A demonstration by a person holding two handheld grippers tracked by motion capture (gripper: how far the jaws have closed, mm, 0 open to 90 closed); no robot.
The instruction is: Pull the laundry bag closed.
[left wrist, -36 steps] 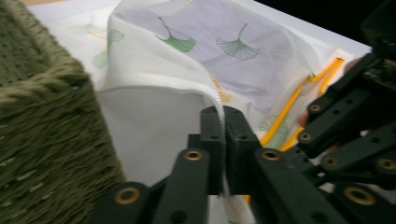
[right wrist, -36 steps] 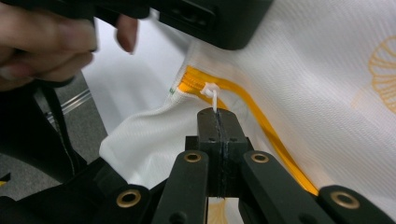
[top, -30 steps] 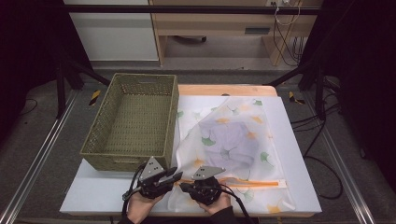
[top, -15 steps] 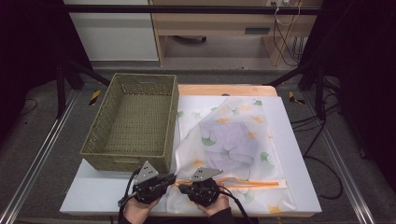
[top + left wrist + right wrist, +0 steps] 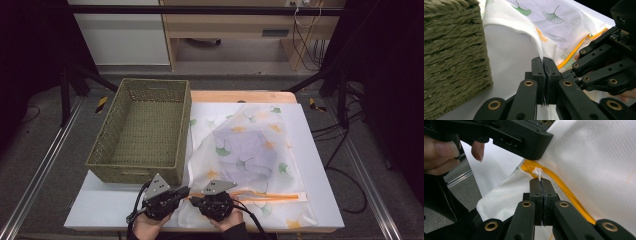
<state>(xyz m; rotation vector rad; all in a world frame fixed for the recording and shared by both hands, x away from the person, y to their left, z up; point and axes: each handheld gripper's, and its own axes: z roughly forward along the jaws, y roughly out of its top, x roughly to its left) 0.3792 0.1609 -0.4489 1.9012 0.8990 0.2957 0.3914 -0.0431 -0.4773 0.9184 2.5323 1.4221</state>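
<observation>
1. A wooden desk (image 5: 235, 22) stands at the top centre of the frame, and a white cabinet (image 5: 120, 32) is to its left.
2. Cables (image 5: 305, 25) hang at the upper right.
3. The floor (image 5: 50, 145) is grey.
4. Metal rails (image 5: 42, 170) run along both sides of the white table (image 5: 320, 165).
5. The left and right edges of the frame are dark.

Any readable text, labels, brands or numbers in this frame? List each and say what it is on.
None readable.
Mesh bag: ginkgo-leaf pattern, no words.
Wicker basket: no label.
Left claw, right claw: no visible markings.
</observation>
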